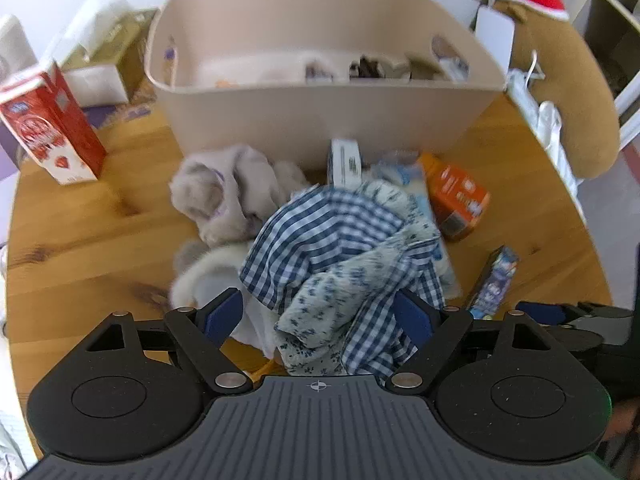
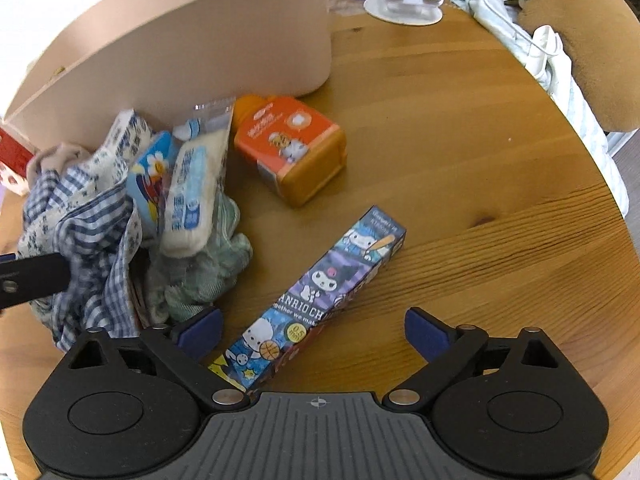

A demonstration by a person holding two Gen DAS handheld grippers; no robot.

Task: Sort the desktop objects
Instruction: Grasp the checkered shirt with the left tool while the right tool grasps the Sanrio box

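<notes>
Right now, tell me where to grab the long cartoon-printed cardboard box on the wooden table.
Grip the long cartoon-printed cardboard box mid-length across its narrow width, from above. It lies flat and clear of the clothes pile, already between the open right hand-held gripper fingers.

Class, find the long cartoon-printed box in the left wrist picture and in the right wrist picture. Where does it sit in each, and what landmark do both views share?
Left wrist: the long cartoon box lies at lower right, right of the checked cloth.
Right wrist: it runs diagonally through lower centre, its near end between the open right gripper fingers.
Shared landmark: the orange bottle beside the beige bin.
</notes>
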